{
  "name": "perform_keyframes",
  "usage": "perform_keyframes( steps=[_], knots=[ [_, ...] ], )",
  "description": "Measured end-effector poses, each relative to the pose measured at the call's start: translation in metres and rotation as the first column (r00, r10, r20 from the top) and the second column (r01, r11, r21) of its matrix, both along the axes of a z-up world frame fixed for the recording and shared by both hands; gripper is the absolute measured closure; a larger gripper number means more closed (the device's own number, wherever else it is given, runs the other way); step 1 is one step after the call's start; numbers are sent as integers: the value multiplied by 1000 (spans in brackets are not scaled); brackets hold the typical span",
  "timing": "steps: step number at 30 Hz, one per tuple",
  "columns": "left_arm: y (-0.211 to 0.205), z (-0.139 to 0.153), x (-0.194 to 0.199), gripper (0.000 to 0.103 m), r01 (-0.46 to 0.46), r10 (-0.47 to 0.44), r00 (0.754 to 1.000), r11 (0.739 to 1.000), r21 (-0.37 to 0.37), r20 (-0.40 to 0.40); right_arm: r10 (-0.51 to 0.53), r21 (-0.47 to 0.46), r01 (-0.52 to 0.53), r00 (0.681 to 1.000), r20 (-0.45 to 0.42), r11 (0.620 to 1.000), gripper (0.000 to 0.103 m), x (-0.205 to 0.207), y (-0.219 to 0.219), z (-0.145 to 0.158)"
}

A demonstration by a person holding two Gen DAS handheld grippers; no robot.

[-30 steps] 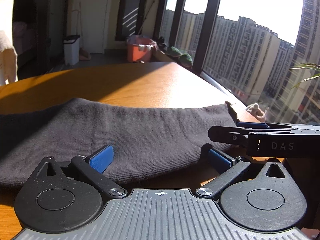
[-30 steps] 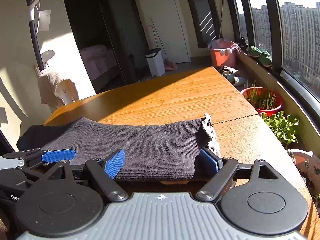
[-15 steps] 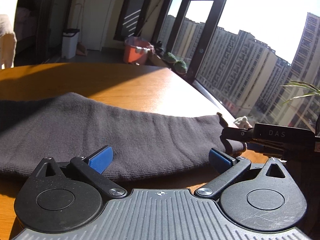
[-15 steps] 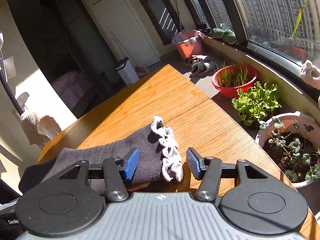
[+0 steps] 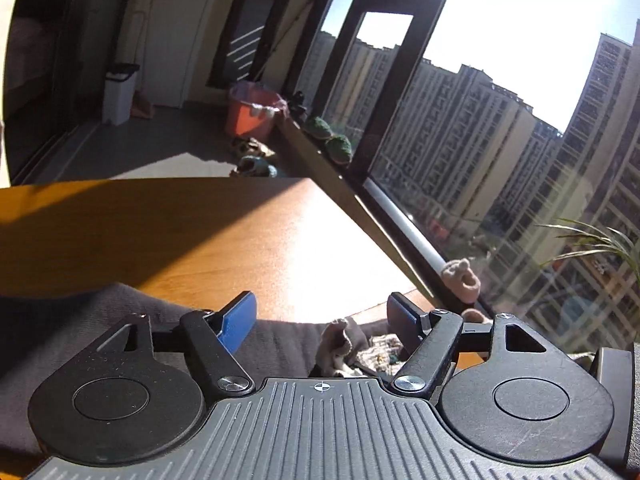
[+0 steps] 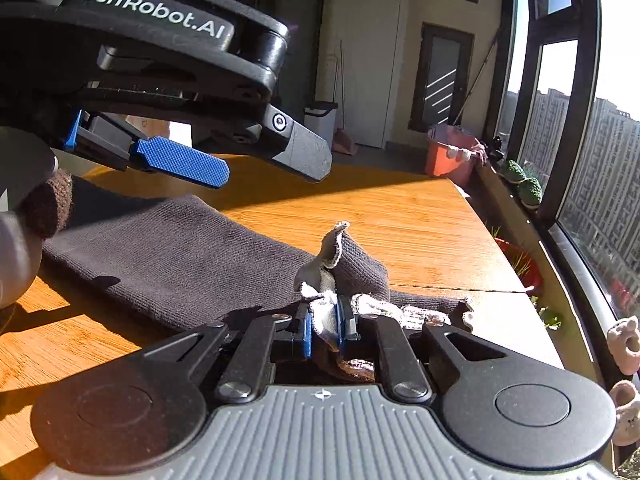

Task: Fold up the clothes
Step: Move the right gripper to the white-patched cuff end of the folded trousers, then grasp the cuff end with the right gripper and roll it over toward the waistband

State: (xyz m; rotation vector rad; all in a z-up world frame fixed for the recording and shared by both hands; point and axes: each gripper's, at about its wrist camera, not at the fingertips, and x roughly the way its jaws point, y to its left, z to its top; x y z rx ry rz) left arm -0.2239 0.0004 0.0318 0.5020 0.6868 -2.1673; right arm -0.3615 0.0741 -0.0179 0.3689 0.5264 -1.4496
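A dark grey knit garment (image 6: 180, 256) lies flat along the wooden table (image 6: 400, 220). In the right wrist view my right gripper (image 6: 324, 326) is shut on its pale-lined end (image 6: 330, 248), which stands up crumpled between the blue pads. My left gripper (image 6: 272, 170) hovers above the garment at the upper left, its blue pad (image 6: 180, 162) and other finger apart. Seen from the left wrist, my left gripper (image 5: 322, 316) is open over that same crumpled end (image 5: 340, 344), with the garment (image 5: 80, 320) running off to the left.
The table's right edge (image 6: 500, 264) runs along a window wall with potted plants (image 6: 520, 188) on the sill and more plants below. An orange bucket (image 6: 448, 156) and a white bin (image 6: 322, 120) stand on the floor beyond the table.
My right gripper has closed on the garment's pale-lined end and bunched it up. My left gripper has shifted right along the garment to that same end and risen above it.
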Motion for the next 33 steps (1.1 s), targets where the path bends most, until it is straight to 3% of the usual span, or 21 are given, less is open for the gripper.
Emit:
perform_keyframes(
  steps=[4, 6, 8, 12, 15, 17, 20, 23, 26, 30, 33],
  knots=[
    [-1, -23, -20, 46, 27, -27, 997, 1000, 3, 78, 13, -21, -12, 999, 38, 1000, 91, -16, 6, 9],
    [-2, -32, -24, 46, 14, -11, 991, 1000, -24, 133, 16, -21, -14, 997, 76, 1000, 82, -33, 18, 15],
    [-7, -37, -26, 47, 7, -1, 987, 999, -34, 163, -16, -25, 19, 993, 118, 999, 58, -53, 31, 22],
    [-18, -41, -31, 47, 10, -4, 984, 999, -32, 181, -161, 2, 165, 957, 243, 986, 56, -99, 40, 25],
    [-25, -45, -37, 46, 14, -5, 980, 999, -40, 201, -225, 68, 215, 923, 312, 974, 56, -119, 27, 9],
    [-28, -47, -37, 43, 10, 0, 977, 999, -48, 214, -240, 118, 211, 900, 363, 970, 62, -125, 19, -5],
    [-27, -48, -32, 43, 6, 4, 977, 999, -50, 211, -218, 109, 189, 888, 405, 976, 94, -121, 16, -8],
    [-29, -42, -21, 44, -12, 20, 984, 999, -43, 180, -152, 13, 159, 913, 379, 987, 96, -106, 19, 16],
    [-30, -25, -2, 43, -53, 56, 994, 998, -38, 97, -30, -53, 48, 952, 305, 997, 96, -74, 19, 37],
    [-27, 1, 19, 31, -56, 55, 998, 998, -27, -29, 85, -42, -79, 976, 198, 996, 96, -23, 11, 28],
    [-17, 5, 11, 23, 4, -5, 1000, 999, -44, -7, 102, -9, -102, 981, 163, 995, 96, -6, 3, 13]
  ],
)
